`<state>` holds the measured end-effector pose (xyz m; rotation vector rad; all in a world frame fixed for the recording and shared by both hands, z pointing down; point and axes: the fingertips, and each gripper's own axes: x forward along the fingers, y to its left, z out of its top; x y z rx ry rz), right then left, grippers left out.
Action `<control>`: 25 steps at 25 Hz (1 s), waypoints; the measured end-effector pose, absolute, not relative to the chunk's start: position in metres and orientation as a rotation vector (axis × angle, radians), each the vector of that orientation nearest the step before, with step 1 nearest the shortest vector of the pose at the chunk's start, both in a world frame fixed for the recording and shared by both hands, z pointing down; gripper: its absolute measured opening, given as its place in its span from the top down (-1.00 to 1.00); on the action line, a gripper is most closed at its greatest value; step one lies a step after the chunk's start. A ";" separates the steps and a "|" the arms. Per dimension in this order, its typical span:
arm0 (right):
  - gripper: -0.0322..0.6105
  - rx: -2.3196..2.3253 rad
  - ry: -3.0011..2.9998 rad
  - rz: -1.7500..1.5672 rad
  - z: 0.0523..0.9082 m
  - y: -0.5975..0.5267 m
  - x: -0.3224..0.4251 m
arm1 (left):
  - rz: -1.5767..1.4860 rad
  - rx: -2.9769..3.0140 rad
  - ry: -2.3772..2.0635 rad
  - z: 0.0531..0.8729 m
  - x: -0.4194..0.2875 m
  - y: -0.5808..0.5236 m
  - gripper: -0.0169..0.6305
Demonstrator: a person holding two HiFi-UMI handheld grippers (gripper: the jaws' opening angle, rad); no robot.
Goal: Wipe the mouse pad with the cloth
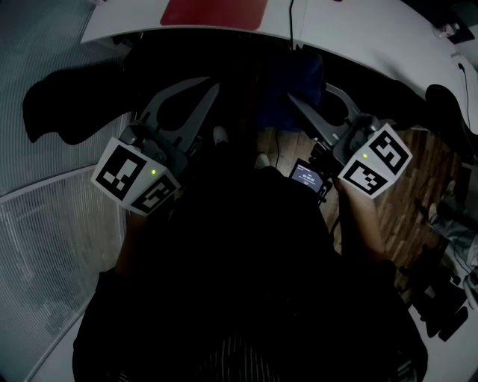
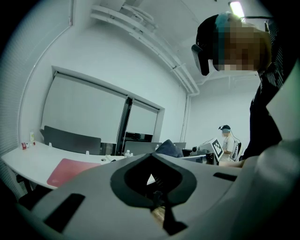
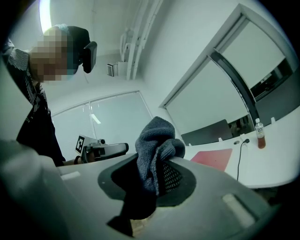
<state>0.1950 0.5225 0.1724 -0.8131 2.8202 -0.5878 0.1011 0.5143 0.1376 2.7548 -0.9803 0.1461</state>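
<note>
The red mouse pad (image 1: 214, 11) lies on the white desk (image 1: 358, 37) at the top of the head view; it also shows in the left gripper view (image 2: 70, 171) and the right gripper view (image 3: 213, 158). A dark blue-grey cloth (image 3: 157, 140) is pinched in my right gripper (image 3: 159, 157) and bunches up above the jaws. In the head view that cloth (image 1: 302, 71) is a dark lump at the right gripper's tip (image 1: 293, 98). My left gripper (image 1: 213, 88) is shut and holds nothing (image 2: 150, 157). Both grippers hang below the desk edge, close to the person's body.
A bottle (image 3: 260, 136) and a black cable (image 3: 240, 161) stand on the desk right of the pad. Dark chairs (image 1: 67, 104) flank the person. A second person (image 2: 228, 140) stands far off. Wooden floor (image 1: 418, 171) shows at the right.
</note>
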 end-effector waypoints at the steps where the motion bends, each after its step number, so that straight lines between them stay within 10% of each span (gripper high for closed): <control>1: 0.62 -0.824 2.815 -0.583 0.172 0.522 0.195 | 0.143 2.761 -0.968 0.138 0.101 0.511 0.93; 25: 0.61 -1.163 2.711 -0.601 0.151 0.406 0.124 | 0.093 2.894 -0.541 0.137 0.051 0.379 0.93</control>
